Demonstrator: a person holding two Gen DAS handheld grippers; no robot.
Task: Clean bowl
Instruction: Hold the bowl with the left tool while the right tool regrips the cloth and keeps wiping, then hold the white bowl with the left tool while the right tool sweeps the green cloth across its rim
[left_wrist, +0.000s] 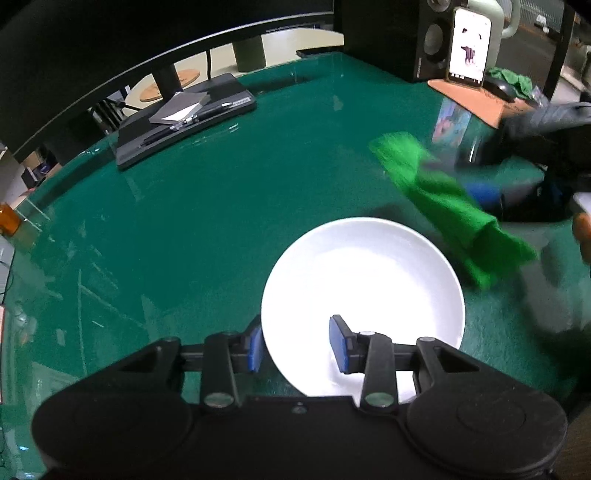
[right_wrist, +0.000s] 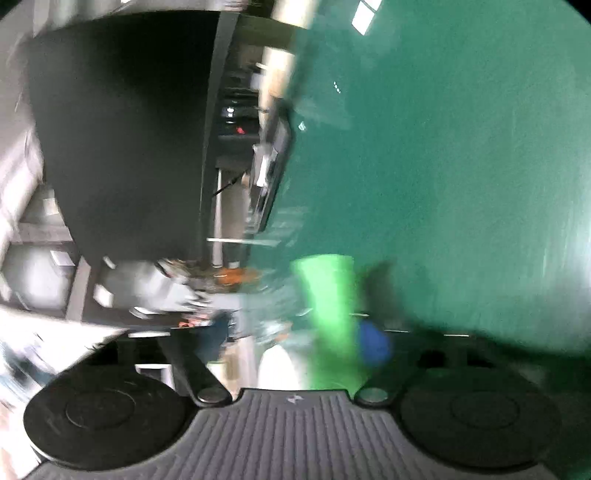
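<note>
The white bowl (left_wrist: 364, 306) sits upright on the green table (left_wrist: 221, 221), directly in front of the left gripper (left_wrist: 297, 341). The bowl's near rim passes between the 2 blue pads (left_wrist: 338, 341) of this gripper: 1 pad is outside the wall, at the rim's outer edge, and the other pad is inside the bowl. The jaws are drawn in on the near wall, pinching it.

The right gripper (left_wrist: 476, 194) is to the right of the bowl, blurred, above the table. A bright green cloth (left_wrist: 450, 206) hangs from it in a long strip; the strip's lower end is just beside the bowl's right rim. Contact between cloth and bowl cannot be determined. In the right wrist view the cloth (right_wrist: 328, 317) runs up between the fingers, beside 1 blue pad (right_wrist: 373, 347), and the jaws are closed on it. This view is heavily smeared and rolled sideways.

At the table's far edge lie a black keyboard (left_wrist: 184, 122), a speaker (left_wrist: 399, 37) and an upright phone (left_wrist: 468, 44).
</note>
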